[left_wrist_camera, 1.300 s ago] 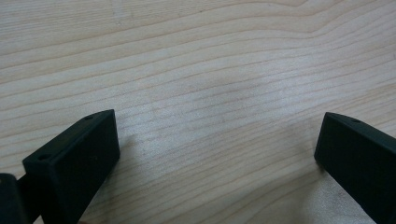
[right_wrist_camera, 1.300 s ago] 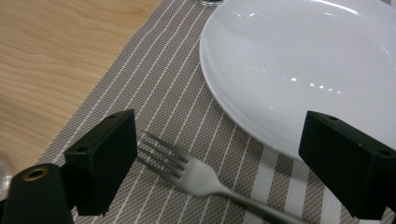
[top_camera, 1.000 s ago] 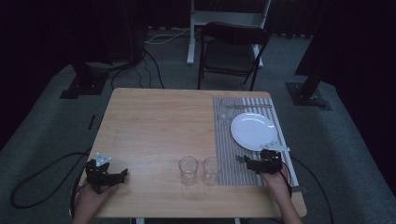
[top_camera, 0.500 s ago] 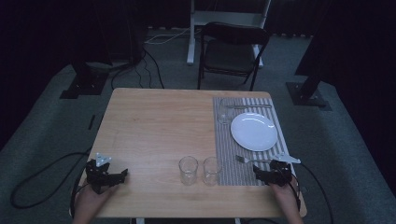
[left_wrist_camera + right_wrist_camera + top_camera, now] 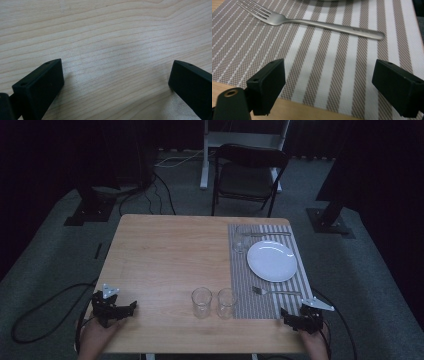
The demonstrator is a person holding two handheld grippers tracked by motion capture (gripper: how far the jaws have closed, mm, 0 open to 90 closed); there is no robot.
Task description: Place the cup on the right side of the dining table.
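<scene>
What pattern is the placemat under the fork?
Brown and white stripes on the placemat, clearest in the right gripper view.

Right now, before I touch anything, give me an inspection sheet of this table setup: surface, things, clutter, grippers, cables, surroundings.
Surface: wooden table, striped placemat on its right side.
Things: white plate on the mat; fork lying on the mat just nearer than the plate; two glasses upright at the mat's near left edge; another glass and cutlery at the mat's far end.
Clutter: nothing seen.
Grippers: left gripper near left corner, jaws open over bare wood; right gripper near right corner, jaws open, facing the fork.
Cables: one trails onto the floor at left.
Surroundings: folding chair, dark stands, carpet.
</scene>
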